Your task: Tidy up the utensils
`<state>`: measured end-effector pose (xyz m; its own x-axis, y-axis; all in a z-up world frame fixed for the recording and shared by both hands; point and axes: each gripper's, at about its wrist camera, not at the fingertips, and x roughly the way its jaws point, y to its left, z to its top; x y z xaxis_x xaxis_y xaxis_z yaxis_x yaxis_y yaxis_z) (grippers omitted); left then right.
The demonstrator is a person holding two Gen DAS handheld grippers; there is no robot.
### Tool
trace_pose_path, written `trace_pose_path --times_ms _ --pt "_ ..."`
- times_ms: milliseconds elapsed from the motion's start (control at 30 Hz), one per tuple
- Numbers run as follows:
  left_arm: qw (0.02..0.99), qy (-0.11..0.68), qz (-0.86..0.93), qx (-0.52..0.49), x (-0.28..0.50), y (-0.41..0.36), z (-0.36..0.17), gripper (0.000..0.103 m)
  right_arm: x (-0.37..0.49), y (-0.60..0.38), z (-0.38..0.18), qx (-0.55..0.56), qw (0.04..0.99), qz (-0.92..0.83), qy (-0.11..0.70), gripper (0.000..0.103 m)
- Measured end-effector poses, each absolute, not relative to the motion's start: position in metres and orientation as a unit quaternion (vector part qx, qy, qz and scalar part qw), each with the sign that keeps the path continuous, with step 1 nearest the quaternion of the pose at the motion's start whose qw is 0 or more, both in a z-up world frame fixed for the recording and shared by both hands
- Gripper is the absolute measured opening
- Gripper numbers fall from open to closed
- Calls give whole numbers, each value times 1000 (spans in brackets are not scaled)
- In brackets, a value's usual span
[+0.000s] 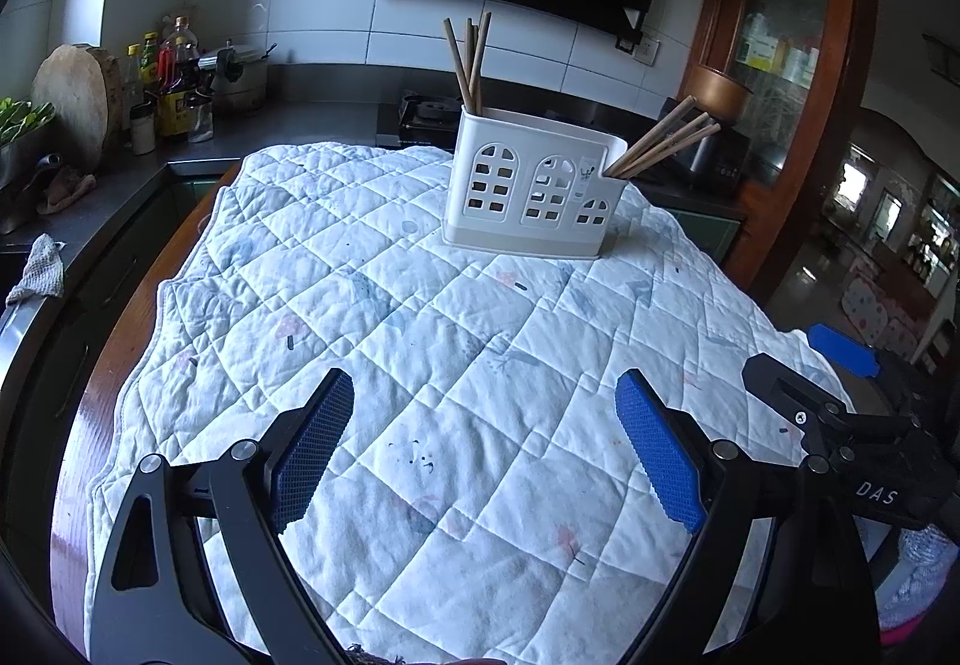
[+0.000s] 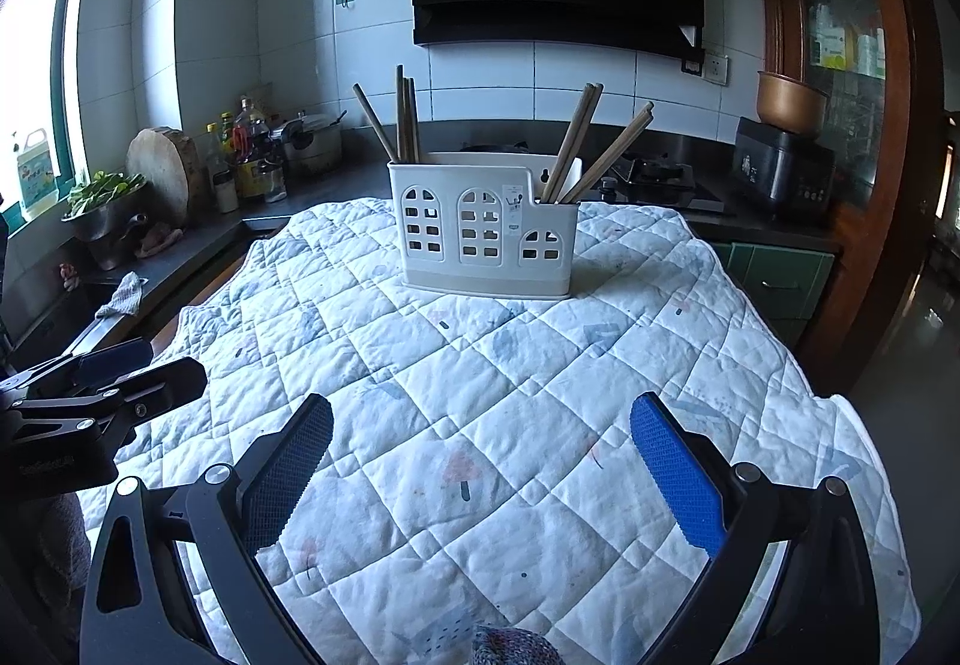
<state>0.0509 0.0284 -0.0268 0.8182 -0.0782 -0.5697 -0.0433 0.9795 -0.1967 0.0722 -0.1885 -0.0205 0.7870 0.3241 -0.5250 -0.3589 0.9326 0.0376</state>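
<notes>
A white utensil holder (image 1: 531,188) with window-shaped cutouts stands upright at the far side of a quilted cloth (image 1: 420,365); it also shows in the right wrist view (image 2: 483,233). Wooden chopsticks (image 1: 471,62) stand in its left compartment, and others (image 1: 663,140) lean out of its right compartment. The right wrist view shows both bunches too, the left chopsticks (image 2: 402,122) and the right chopsticks (image 2: 591,149). My left gripper (image 1: 486,407) is open and empty above the near cloth. My right gripper (image 2: 483,425) is open and empty, well short of the holder.
A dark counter (image 2: 312,185) behind the table holds bottles (image 2: 240,155), a round wooden board (image 2: 162,167), a pot and a bowl of greens (image 2: 105,203). A stove and rice cooker (image 2: 780,167) sit at the right. A wooden cabinet (image 2: 852,35) stands far right.
</notes>
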Motion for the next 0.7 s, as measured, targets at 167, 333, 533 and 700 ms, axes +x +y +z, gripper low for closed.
trace_pose_path --times_ms 167,333,533,700 --pt "948 302 -9 -100 51 28 -28 89 72 -189 -21 -31 945 181 272 96" --pt "948 302 -10 -99 51 27 -28 89 72 -188 -21 -33 944 182 273 96" --pt "949 300 -7 -92 51 25 -27 89 73 -188 -20 -33 943 185 273 96" --pt "951 297 -5 -86 53 23 -26 89 73 -187 -20 -34 943 187 274 96"
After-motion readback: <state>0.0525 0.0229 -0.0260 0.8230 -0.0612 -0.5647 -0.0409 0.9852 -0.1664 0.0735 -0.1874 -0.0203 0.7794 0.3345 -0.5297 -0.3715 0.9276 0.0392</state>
